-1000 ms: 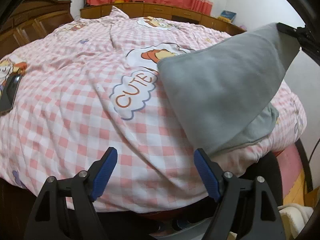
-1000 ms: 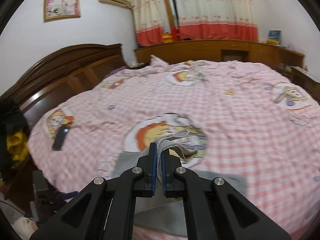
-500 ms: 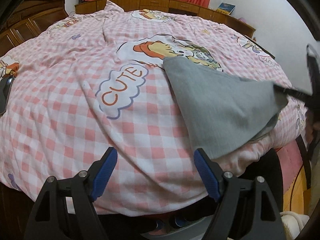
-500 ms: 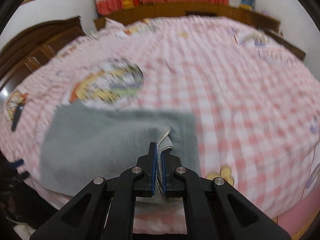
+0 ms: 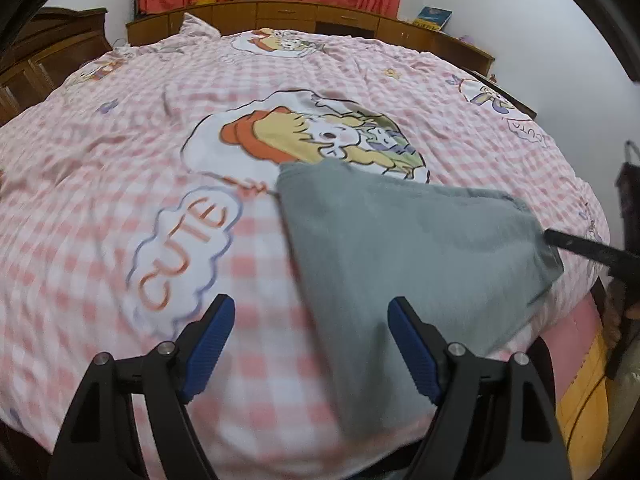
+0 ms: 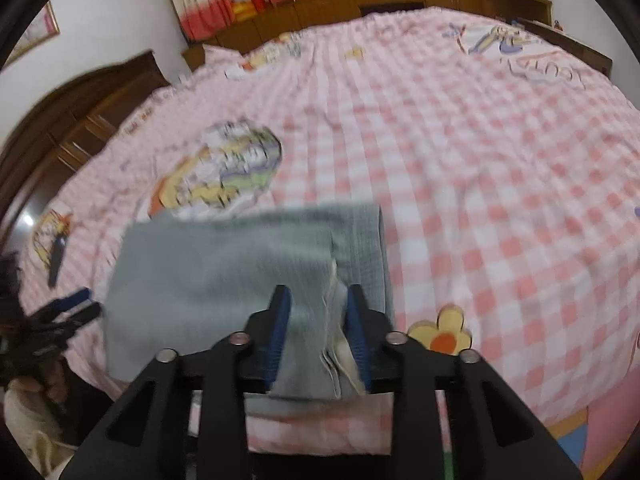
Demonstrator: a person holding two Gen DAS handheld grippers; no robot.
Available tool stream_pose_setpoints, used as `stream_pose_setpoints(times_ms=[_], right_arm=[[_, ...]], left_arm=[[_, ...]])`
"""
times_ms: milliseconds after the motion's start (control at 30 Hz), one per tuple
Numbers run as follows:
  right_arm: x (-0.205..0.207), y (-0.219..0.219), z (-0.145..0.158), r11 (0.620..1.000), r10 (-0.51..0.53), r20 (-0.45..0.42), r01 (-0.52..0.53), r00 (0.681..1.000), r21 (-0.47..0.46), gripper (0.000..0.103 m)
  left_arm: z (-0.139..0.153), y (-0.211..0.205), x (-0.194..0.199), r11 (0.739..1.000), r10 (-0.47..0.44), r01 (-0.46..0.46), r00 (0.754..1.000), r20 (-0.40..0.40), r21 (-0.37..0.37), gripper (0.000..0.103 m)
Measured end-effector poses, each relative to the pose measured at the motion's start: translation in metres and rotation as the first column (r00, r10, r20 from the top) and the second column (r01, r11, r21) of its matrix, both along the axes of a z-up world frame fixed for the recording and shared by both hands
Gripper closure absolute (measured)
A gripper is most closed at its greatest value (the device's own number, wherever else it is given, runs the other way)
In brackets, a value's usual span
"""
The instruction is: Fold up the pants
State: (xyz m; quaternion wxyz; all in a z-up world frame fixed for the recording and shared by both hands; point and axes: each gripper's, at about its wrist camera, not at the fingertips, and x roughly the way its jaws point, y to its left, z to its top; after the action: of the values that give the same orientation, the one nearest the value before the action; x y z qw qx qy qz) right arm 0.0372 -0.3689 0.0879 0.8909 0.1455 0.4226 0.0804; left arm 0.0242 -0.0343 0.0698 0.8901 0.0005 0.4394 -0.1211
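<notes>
The grey pants (image 5: 400, 240) lie folded on the pink checked bedspread (image 5: 120, 160) near the bed's front edge. My left gripper (image 5: 310, 312) hovers open over the pants' left border, with bedspread and a strip of grey cloth below the gap and nothing held. My right gripper (image 6: 318, 304) sits low at the pants' (image 6: 224, 264) near right corner. Its jaws are opening, and the stacked cloth edges stand loose between the blue pads. From the left wrist view the right gripper (image 5: 580, 248) shows as a black finger at the pants' right corner.
A dark flat object (image 6: 56, 256) lies on the bed's left side. The wooden headboard (image 6: 80, 120) stands on the left, a low wooden cabinet (image 5: 320, 16) with curtains behind at the far side. The bed's front edge drops to the floor (image 5: 580, 392).
The right gripper came down with the raised pants fold, laid it flat on the bed, and its shut jaws have parted. The left gripper slid across the bed toward the pants.
</notes>
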Motion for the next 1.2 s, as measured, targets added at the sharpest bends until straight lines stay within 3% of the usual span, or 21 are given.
stream_pose_setpoints(times_ms=[333, 800, 1067, 1200], right_arm=[[0.069, 0.011, -0.040, 0.996, 0.092, -0.146, -0.090, 0.985, 0.023, 0.068], [0.077, 0.027, -0.056, 0.989, 0.137, -0.112, -0.142, 0.984, -0.037, 0.061], [0.076, 0.020, -0.043, 0.990, 0.130, -0.111, -0.134, 0.985, -0.030, 0.058], [0.082, 0.030, -0.052, 0.978, 0.195, -0.126, -0.203, 0.973, -0.055, 0.056]], left_arm=[[-0.026, -0.013, 0.037, 0.999, 0.032, -0.034, 0.996, -0.080, -0.018, 0.021], [-0.034, -0.015, 0.039, 0.998, 0.053, -0.054, 0.995, -0.079, -0.013, 0.018], [-0.034, -0.014, 0.038, 0.998, 0.052, -0.054, 0.995, -0.081, -0.017, 0.017], [-0.034, -0.014, 0.038, 0.998, 0.054, -0.056, 0.996, -0.077, -0.021, 0.017]])
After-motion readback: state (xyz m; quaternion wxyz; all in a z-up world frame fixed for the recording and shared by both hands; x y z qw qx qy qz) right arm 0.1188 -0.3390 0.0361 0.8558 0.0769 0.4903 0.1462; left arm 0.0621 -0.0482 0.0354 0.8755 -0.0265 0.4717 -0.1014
